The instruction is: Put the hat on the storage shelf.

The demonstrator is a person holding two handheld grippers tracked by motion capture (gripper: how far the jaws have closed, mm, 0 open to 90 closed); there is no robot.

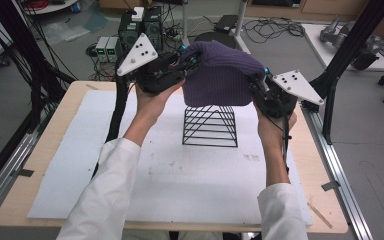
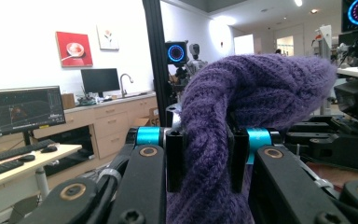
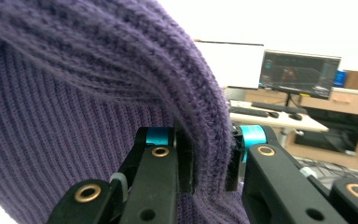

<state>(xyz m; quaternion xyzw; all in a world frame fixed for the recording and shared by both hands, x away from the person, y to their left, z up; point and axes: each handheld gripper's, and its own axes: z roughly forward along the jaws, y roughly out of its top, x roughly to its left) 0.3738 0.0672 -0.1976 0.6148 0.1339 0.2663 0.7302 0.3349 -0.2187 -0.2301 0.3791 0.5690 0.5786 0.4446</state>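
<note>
Standing directly below the two grippers on the white foam sheet (image 1: 190, 185) that covers the pale wooden table (image 1: 40, 165) is a black wire pyramid-shaped frame (image 1: 210, 125), its upper part hidden behind the hanging fabric. Beyond the table edge, past the grippers, the floor carries black computer boxes (image 1: 141, 27) and loose cables (image 1: 272, 27). The left gripper view shows a monitor (image 2: 22, 111) on a desk off to the gripper's left and a black post (image 2: 155, 60) straight ahead behind the fabric. The purple ribbed knit hat (image 1: 220, 75) hangs stretched between the two grippers, raised above the frame, its lower hem just over the frame's top. The left gripper (image 2: 200, 158) is clamped on a bunched fold of the hat's edge, jaws pressed against the knit on both sides. The right gripper (image 3: 209, 161) likewise pinches a thick rolled band of the hat between its jaws. Knit looks heavy, with vertical ribs and a cabled edge.
</note>
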